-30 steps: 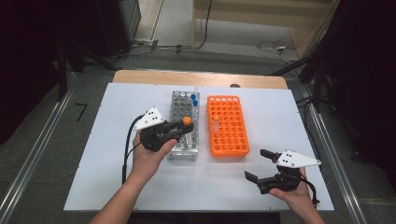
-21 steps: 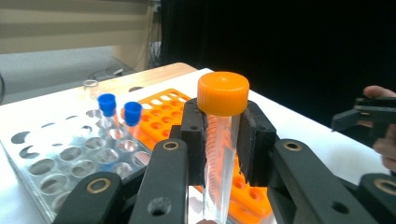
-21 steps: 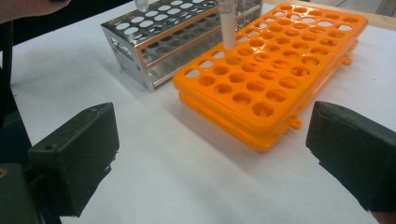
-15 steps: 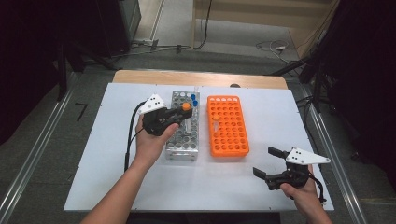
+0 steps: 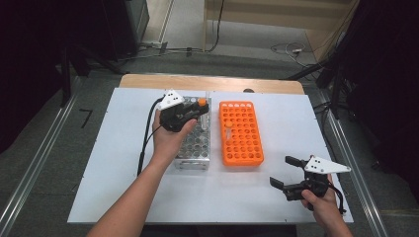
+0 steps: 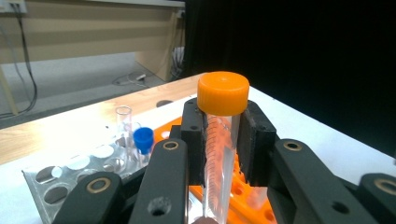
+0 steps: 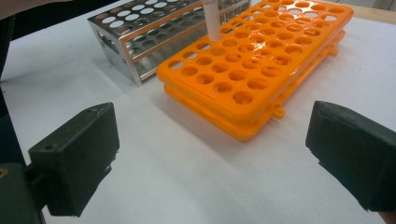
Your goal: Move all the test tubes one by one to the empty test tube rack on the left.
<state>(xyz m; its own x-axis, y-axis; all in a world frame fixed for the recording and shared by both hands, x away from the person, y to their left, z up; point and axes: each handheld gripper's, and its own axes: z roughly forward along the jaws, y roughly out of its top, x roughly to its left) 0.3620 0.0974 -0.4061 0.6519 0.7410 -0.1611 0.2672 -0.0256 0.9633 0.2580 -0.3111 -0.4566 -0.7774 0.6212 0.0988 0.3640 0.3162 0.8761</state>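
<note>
Orange-capped tube clamped in the left gripper

The left gripper [image 6: 222, 140] pinches the orange-capped tube [image 6: 219, 154] upright between its pads, cap above them, over the metal rack [image 5: 195, 148]. The right gripper [image 5: 287, 174] gapes wide, holding nothing, near the orange rack [image 5: 240, 132].

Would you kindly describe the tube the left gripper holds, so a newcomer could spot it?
On the white table, find the silver metal rack left of the orange plastic rack. Above its far end, the left gripper pinches an upright clear tube. Its orange screw cap distinguishes it from the blue-capped tube nearby.
</note>
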